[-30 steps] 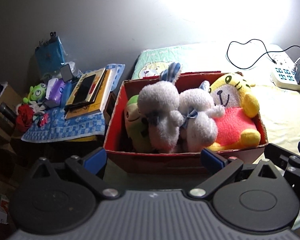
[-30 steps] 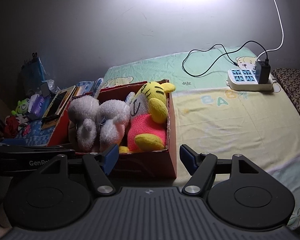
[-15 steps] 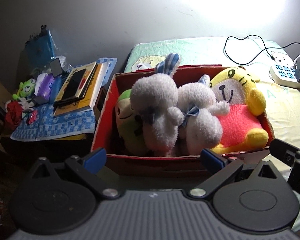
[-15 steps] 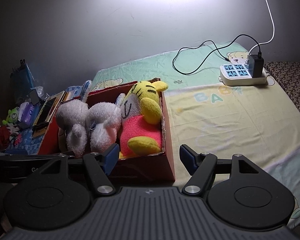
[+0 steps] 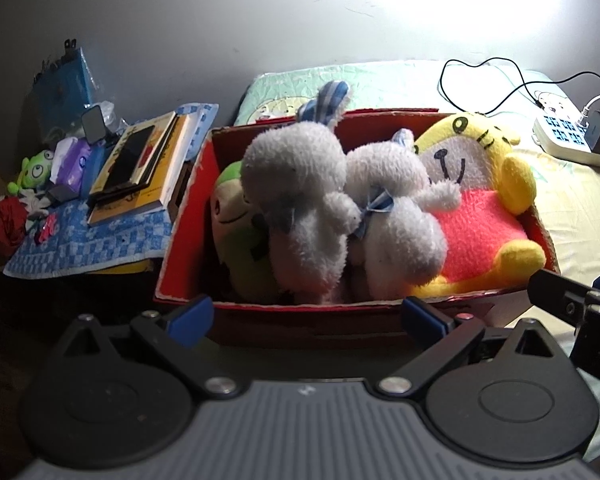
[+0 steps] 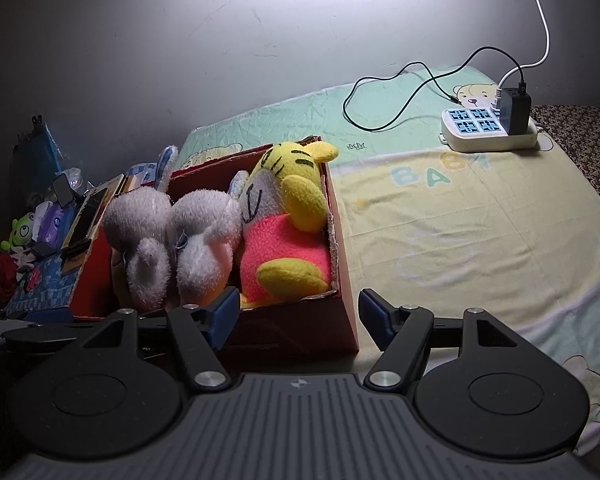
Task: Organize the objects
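1. Far left, on a blue checked cloth: a small green toy, a purple packet and a stack of books with a dark phone on top, just beside the left wall of the box.
2. Left gripper: jaws released and spread wide, blue fingertips level with the near wall of the red box, nothing held between them.
3. Box seen across the whole gap between the left jaws, close in front of the tips; contact with the cardboard not clear.
4. Inside the box, left to right: a green plush pressed against the left wall, a white plush rabbit with a striped blue ear lying over a second white plush with a blue bow, then a yellow tiger plush in a pink shirt against the right wall.
5. Right gripper: jaws likewise released and empty, left tip just in front of the near wall, right tip beyond the box's right corner, over the bed sheet.
6. Near right corner of the box between the right jaws; the tiger plush just past the left tip.
7. Far right, on the sheet, well apart from the box: a white power strip with a black charger and a looped black cable.
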Demonstrator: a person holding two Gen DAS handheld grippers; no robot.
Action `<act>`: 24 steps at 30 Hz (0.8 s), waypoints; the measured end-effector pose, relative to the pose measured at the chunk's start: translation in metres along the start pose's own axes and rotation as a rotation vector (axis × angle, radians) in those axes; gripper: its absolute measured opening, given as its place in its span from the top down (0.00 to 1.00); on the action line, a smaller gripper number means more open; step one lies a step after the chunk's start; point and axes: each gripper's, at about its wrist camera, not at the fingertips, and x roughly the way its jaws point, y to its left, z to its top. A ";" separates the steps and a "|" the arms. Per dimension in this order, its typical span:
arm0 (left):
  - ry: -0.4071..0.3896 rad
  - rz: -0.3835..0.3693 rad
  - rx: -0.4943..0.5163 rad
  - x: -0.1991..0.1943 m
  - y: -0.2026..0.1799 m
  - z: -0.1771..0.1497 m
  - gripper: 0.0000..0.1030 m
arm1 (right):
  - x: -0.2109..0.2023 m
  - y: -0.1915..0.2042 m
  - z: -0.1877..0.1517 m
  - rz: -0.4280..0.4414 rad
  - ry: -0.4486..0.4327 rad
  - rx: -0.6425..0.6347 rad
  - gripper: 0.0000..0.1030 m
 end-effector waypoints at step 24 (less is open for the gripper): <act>-0.018 0.034 0.008 0.013 0.022 0.029 0.02 | 0.017 0.027 0.031 0.048 -0.043 -0.074 0.33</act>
